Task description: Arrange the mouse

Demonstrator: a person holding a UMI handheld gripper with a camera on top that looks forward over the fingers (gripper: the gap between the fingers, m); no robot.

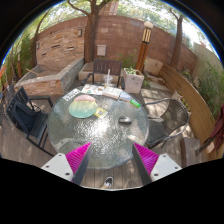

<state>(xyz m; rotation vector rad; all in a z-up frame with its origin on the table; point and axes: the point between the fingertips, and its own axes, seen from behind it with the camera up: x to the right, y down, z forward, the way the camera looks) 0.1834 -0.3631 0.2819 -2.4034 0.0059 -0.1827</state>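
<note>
A round glass table (100, 140) stands on a wooden deck just ahead of my fingers. A small dark object that looks like the mouse (125, 121) lies on the table's right half, well beyond the fingers. A flat pad or booklet (84, 104) lies at the table's far left, with a small yellowish item (101, 113) beside it. My gripper (112, 160) is open and empty over the table's near edge, its magenta pads (79, 158) wide apart.
Dark metal chairs stand to the left (27, 115), at the back (101, 72) and to the right (168, 115) of the table. A stone bench (55, 76), a planter (130, 80), a tree trunk (92, 35) and a brick wall (120, 35) lie beyond.
</note>
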